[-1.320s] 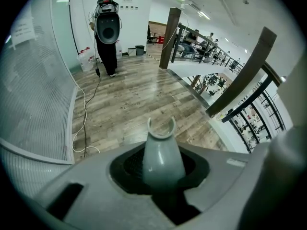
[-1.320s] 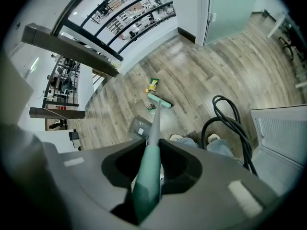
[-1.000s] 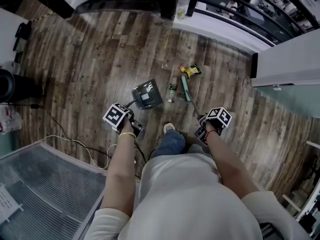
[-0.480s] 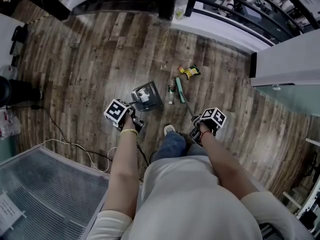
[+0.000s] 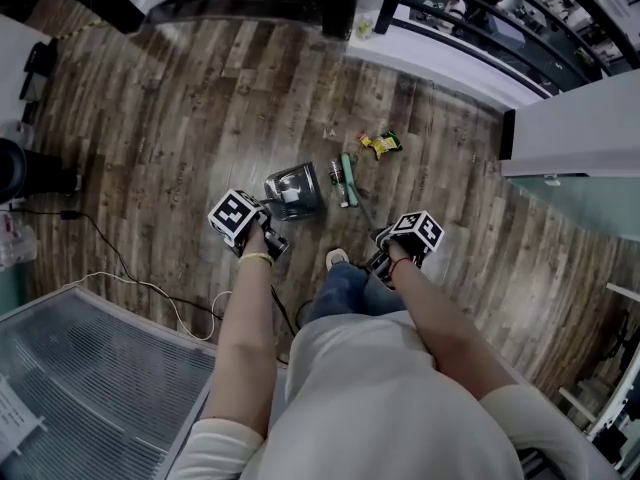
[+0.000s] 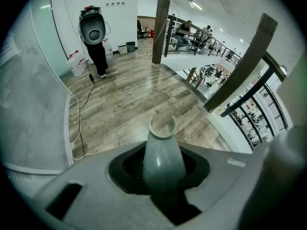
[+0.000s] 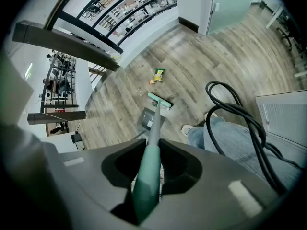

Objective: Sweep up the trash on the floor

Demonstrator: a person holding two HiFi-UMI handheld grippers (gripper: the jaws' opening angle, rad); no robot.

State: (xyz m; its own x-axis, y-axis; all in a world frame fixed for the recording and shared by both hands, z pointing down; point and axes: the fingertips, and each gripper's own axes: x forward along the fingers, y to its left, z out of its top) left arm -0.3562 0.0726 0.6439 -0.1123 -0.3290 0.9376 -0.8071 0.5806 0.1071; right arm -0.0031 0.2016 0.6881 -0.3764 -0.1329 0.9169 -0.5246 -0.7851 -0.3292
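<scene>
Head view looks steeply down on the wooden floor [image 5: 170, 118], with a white cable [image 5: 150, 288] trailing across the boards at the far left. My left tool [image 5: 256, 232] is next, clenched round the grey dustpan handle [image 6: 162, 159]; in the left gripper view that handle stands upright between the jaws, its hooked top just above them. Just beyond and to the right of this tool the dustpan [image 5: 293, 190] rests on the floor, its mouth facing right. Immediately right of it lies a small bottle [image 5: 337, 172], between the pan and the green broom head [image 5: 347, 180] and right beside the bristles; I cannot tell whether they touch. Farther out and to the right, a yellow wrapper [image 5: 381, 144] lies on the boards, apart from the broom head, and a tiny scrap [image 5: 327, 131] sits to its left. My shoe [image 5: 338, 258] is planted between the two tools. My right tool [image 5: 383, 260] grips the teal broom handle [image 7: 146, 186], which the right gripper view shows running straight out between the closed jaws down to the broom head, with the dustpan just beside it. Black cables [image 7: 240, 114] loop over my leg at that view's right.
</scene>
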